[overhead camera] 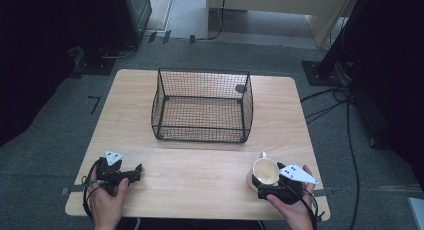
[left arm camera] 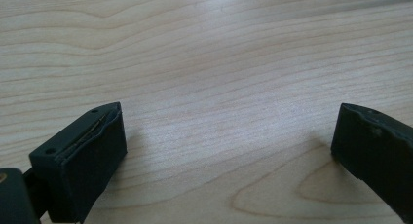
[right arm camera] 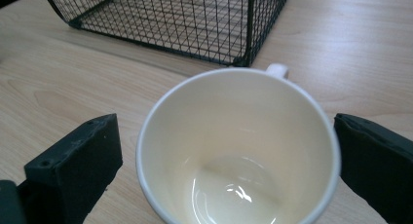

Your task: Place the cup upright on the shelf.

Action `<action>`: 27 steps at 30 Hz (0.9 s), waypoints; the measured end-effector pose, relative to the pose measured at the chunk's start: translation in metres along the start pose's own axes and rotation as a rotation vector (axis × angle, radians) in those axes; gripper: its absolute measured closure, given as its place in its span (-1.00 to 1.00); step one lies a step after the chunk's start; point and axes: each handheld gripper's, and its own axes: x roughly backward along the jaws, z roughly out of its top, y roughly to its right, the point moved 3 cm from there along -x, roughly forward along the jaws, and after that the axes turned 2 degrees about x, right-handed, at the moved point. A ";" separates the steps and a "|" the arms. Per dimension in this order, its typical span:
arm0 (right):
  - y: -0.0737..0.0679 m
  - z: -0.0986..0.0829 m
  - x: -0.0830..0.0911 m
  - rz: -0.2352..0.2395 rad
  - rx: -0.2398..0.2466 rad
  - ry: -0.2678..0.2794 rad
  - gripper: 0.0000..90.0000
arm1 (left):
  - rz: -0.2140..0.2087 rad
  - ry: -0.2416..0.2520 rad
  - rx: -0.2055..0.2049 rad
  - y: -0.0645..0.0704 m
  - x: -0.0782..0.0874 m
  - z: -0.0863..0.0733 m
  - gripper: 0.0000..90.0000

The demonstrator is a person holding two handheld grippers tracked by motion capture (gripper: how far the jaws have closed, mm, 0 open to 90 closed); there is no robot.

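tongs in the person's left hand, the left tongs [overhead camera: 138,168], are resting on the desk [overhead camera: 200,160] well to the left of the wire basket [overhead camera: 202,106] and nearer the person than it. in the left gripper view their two black jaws are standing wide apart over bare wood grain, released and grasping nothing.

moving right, the basket is sitting upright around the middle of the desk, open at the top, and nothing is showing on its floor through the mesh.

further right, and nearer the person than the basket's right corner, a cream mug [overhead camera: 265,172] is standing upright on the desk with its mouth up and its small handle [right arm camera: 276,69] pointing toward the basket. the right tongs [right arm camera: 229,158] are straddling it: in the right gripper view one jaw is standing on each side of the mug [right arm camera: 238,151], both spread clear of the rim with gaps showing, so they are released, not yet gripping.

judging by this, the grasp is the step in hand, with the mug lined up between the jaws. the next move is calling for a squeeze on the walls of the mug, firm enough for smooth glazed ceramic, then a lift clear of the desk and a carry forward and leftward over the basket's rim.
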 end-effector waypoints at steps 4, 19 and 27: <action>-0.002 -0.007 -0.007 -0.021 0.009 -0.024 -1.00 | 0.000 0.000 -0.001 0.000 0.000 0.000 -1.00; -0.003 -0.022 -0.022 -0.085 0.046 -0.050 -0.97 | 0.000 0.000 0.000 0.000 0.000 0.000 -1.00; -0.002 -0.022 -0.023 -0.084 0.059 -0.027 -0.80 | 0.000 0.000 0.000 0.000 0.000 0.000 -1.00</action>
